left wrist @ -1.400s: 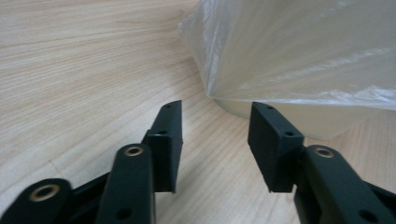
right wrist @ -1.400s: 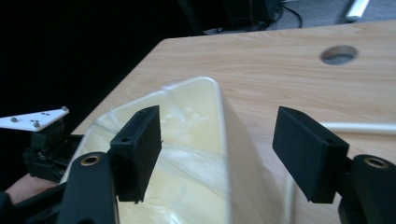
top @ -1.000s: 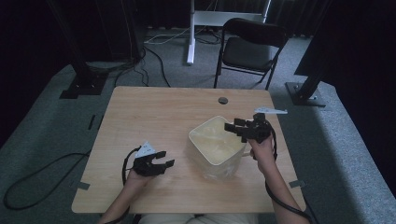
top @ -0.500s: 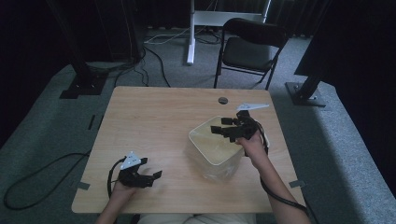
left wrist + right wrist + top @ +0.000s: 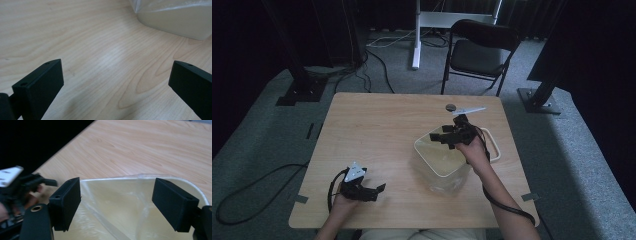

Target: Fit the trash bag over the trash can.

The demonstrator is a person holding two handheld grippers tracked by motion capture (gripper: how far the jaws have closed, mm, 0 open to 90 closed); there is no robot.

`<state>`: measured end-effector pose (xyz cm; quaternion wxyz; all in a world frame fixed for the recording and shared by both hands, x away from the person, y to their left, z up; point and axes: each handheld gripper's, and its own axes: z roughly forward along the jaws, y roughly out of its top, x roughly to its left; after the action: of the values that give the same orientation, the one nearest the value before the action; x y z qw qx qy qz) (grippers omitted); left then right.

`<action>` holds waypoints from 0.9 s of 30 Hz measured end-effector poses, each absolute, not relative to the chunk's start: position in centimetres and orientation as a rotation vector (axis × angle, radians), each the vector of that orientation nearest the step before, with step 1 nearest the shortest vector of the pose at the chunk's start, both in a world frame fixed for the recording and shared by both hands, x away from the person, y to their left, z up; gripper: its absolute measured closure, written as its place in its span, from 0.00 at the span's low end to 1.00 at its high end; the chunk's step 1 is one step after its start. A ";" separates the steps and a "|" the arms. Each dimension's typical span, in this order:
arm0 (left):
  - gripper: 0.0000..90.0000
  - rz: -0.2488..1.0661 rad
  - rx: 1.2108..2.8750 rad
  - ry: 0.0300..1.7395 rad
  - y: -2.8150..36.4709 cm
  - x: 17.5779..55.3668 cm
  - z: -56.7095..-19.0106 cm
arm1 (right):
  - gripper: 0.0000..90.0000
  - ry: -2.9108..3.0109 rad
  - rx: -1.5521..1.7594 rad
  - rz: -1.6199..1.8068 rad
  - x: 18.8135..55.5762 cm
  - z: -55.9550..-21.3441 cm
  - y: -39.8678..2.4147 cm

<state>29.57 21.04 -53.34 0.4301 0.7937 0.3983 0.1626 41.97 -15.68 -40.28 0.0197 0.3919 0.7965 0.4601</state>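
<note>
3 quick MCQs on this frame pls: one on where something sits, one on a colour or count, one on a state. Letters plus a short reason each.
1. Where is the right hand-held gripper?
A. Over the open top of the bin
B. Flat on the table's far left corner
C. On the chair seat

2. What colour is the bin?
A. Bright red
B. Cream-white, with a clear bag lining
C. Dark blue

3. How are the jaws of the left hand-held gripper?
A. Shut on the bin's rim
B. Shut on a cable
C. Open, nothing between them

Answers:
1. A: the high view shows it above the bin's mouth, and the right gripper view looks down into the bin.
2. B: both gripper views show pale cream walls with clear film.
3. C: the left gripper view shows the jaws wide apart over bare table; they have just been opening.
</note>
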 end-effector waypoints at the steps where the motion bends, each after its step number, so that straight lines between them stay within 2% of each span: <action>1: 0.00 0.417 1.979 0.997 21.0 29.6 -53.3 | 0.25 2.474 1.228 1.399 42.1 -40.4 -15.5; 18: 0.00 0.415 2.009 1.002 20.7 29.6 -53.6 | 0.24 2.678 1.184 0.882 43.6 -43.1 -10.9; 23: 0.00 0.415 2.006 1.009 20.7 29.8 -53.6 | 0.23 2.696 1.184 0.889 43.7 -43.0 -10.9; 27: 0.00 0.400 2.007 1.033 20.8 30.0 -53.7 | 0.23 2.648 1.181 1.012 43.2 -41.4 -11.8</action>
<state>30.04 20.83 -53.68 0.4121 0.7977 0.4106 0.1589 43.19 -11.84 -41.42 0.0352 0.3844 0.8618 0.3292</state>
